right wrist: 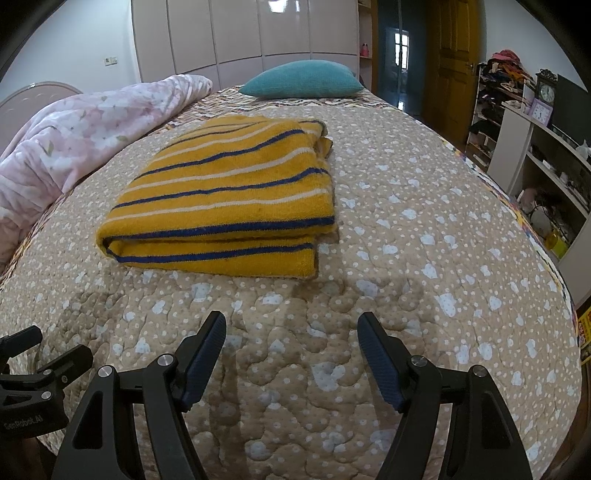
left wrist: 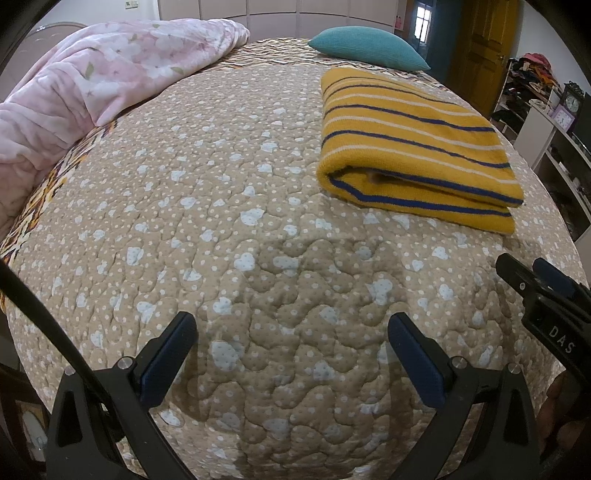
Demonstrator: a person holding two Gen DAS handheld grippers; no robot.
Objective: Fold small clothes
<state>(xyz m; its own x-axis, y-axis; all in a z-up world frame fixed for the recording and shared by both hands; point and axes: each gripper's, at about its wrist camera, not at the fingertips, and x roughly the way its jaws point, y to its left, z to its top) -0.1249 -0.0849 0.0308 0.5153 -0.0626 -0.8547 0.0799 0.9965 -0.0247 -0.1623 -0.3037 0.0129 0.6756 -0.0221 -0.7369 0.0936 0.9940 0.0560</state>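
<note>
Only the right wrist view showed the wardrobe [right wrist: 243, 33] behind the bed and the loose, bunched far corner of the yellow striped garment [right wrist: 229, 195]. That garment lay folded flat on the beige quilt [left wrist: 221, 221], nearer than the teal pillow [left wrist: 365, 46], its doubled edge facing both cameras. The left gripper [left wrist: 291, 332] and right gripper [right wrist: 291, 332] hung over the quilt, fingers spread apart, holding nothing.
</note>
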